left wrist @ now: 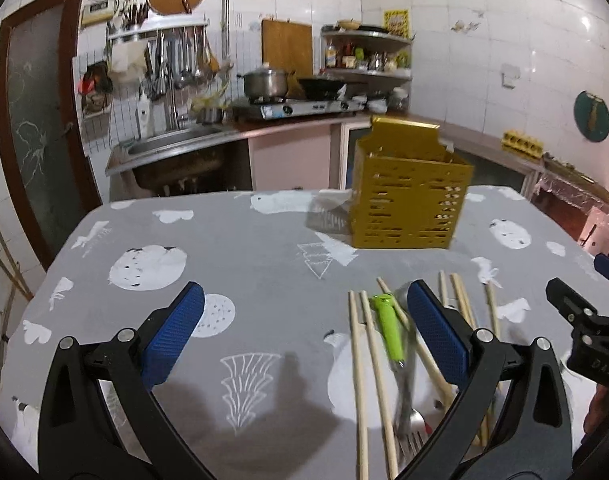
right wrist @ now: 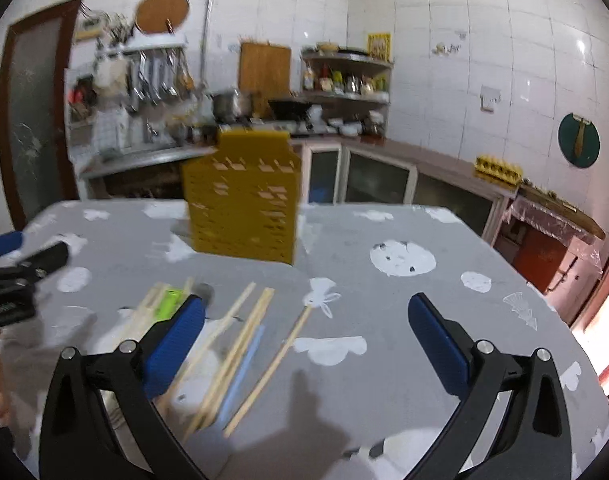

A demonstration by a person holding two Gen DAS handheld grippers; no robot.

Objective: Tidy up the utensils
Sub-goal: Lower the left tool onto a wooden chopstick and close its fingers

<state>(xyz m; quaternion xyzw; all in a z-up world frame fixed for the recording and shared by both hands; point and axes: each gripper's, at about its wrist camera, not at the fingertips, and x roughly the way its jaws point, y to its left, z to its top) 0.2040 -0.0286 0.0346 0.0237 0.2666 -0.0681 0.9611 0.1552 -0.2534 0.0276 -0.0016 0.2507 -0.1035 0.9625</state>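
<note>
A yellow perforated utensil holder [left wrist: 410,196] [right wrist: 242,200] stands upright on the grey patterned tablecloth [left wrist: 244,248] [right wrist: 384,300]. In front of it lie several wooden chopsticks [left wrist: 358,372] [right wrist: 240,344], a green-handled utensil [left wrist: 390,328] [right wrist: 166,305] and a metal fork [left wrist: 410,432], loosely scattered. A pale blue stick [right wrist: 244,364] lies among the chopsticks. My left gripper [left wrist: 304,324] hangs open above the cloth, its right finger over the pile. My right gripper [right wrist: 308,332] is open too, its left finger above the chopsticks. Neither holds anything.
Behind the table runs a kitchen counter with a sink [left wrist: 172,148], a gas stove carrying a pot [left wrist: 264,82] and a wok [left wrist: 320,86], plus shelves [right wrist: 346,80]. A brown door [left wrist: 32,120] stands at left. The other gripper [left wrist: 584,320] [right wrist: 12,276] shows at each view's edge.
</note>
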